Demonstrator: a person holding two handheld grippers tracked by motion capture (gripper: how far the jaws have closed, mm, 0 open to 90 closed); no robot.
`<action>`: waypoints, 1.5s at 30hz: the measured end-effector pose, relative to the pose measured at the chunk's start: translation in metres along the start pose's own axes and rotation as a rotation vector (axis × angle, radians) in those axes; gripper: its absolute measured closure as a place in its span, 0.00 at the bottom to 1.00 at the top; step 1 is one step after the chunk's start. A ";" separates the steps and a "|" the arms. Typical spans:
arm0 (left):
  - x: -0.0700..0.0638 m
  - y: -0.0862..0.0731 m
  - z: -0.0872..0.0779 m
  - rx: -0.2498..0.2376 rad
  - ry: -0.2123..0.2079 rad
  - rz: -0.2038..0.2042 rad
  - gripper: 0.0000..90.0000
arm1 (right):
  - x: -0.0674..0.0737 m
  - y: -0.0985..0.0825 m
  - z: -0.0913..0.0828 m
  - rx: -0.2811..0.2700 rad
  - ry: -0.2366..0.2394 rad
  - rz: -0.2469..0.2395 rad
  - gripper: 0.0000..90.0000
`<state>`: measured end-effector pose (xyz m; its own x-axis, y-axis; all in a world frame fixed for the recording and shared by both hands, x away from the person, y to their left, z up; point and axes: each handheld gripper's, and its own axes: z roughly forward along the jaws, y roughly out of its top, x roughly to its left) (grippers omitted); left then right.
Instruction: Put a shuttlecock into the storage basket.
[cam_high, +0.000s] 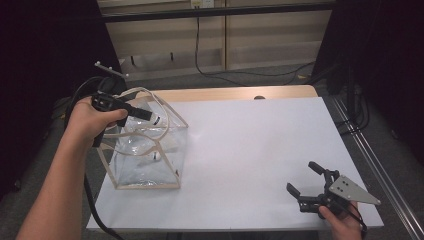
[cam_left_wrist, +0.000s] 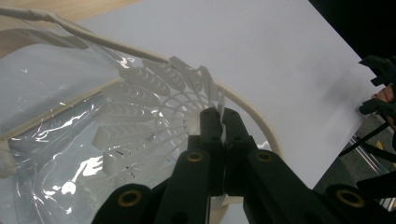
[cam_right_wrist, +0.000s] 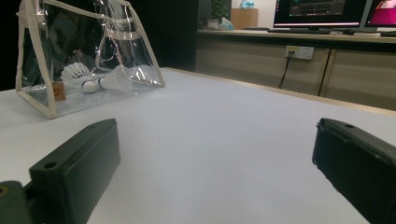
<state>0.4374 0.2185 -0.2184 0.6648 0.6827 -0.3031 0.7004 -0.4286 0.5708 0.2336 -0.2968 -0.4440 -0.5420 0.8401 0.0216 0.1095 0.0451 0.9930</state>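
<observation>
A clear plastic bag (cam_high: 145, 186) with beige trim stands on the left of the white table (cam_high: 250, 145). My left gripper (cam_high: 150, 116) reaches over the bag's open top, shut on the skirt rim of a white plastic shuttlecock (cam_left_wrist: 149, 107). In the left gripper view the jaws (cam_left_wrist: 223, 116) pinch that rim just above the bag's beige strap (cam_left_wrist: 116, 46). Two more shuttlecocks (cam_right_wrist: 77, 73) (cam_right_wrist: 116, 79) lie on the bag's bottom. My right gripper (cam_high: 306, 177) rests near the table's front right corner, open, nothing between its jaws (cam_right_wrist: 215, 163).
The table's wooden far edge (cam_high: 235, 93) borders a floor with cables (cam_high: 210, 70). Monitors (cam_right_wrist: 317, 11) stand on a counter beyond the table in the right gripper view. A metal rail (cam_high: 380, 170) runs along the table's right side.
</observation>
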 end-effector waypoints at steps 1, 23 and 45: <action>0.001 0.000 0.000 0.003 -0.002 0.005 1.00 | 0.000 0.000 0.000 -0.001 -0.001 0.001 0.01; 0.005 -0.006 0.007 0.009 -0.011 -0.006 1.00 | 0.000 0.000 0.000 0.000 -0.001 -0.002 0.01; 0.007 -0.008 0.015 0.012 -0.006 -0.012 1.00 | 0.000 0.000 0.000 0.000 0.001 -0.003 0.01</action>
<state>0.4400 0.2181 -0.2368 0.6582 0.6839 -0.3147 0.7111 -0.4277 0.5580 0.2336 -0.2967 -0.4440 -0.5433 0.8394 0.0186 0.1074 0.0475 0.9931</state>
